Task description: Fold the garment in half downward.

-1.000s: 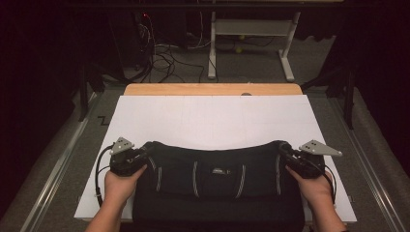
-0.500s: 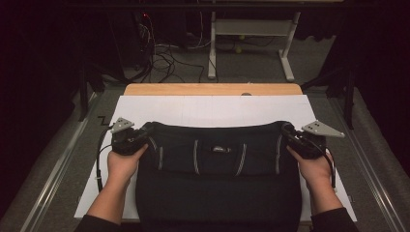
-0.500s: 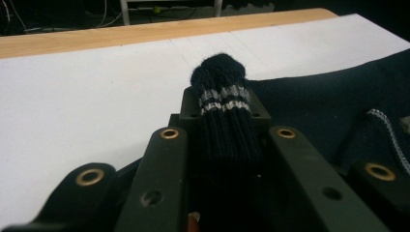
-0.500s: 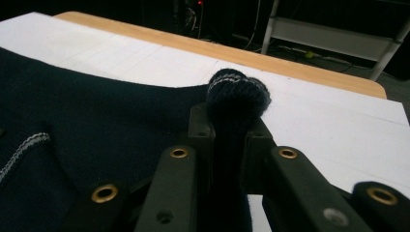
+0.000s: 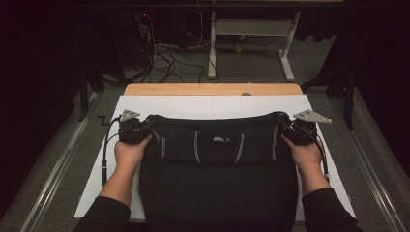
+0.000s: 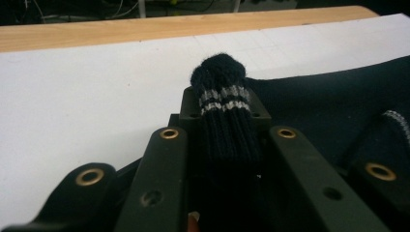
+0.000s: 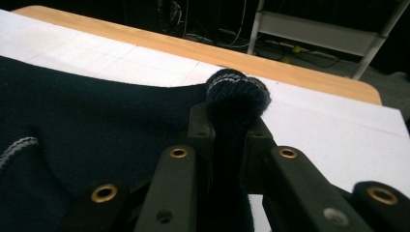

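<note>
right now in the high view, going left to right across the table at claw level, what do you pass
white sheet → left claw shut on the dark knit garment's corner → dark knit garment → right claw shut on its other corner → white sheet again

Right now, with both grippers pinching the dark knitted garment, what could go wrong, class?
1. The left gripper clamps only a small bunched edge of the knitted garment; it could slip out.
2. The right gripper does likewise.
3. The garment overhangs the white sheet's near edge and may drag.
</note>
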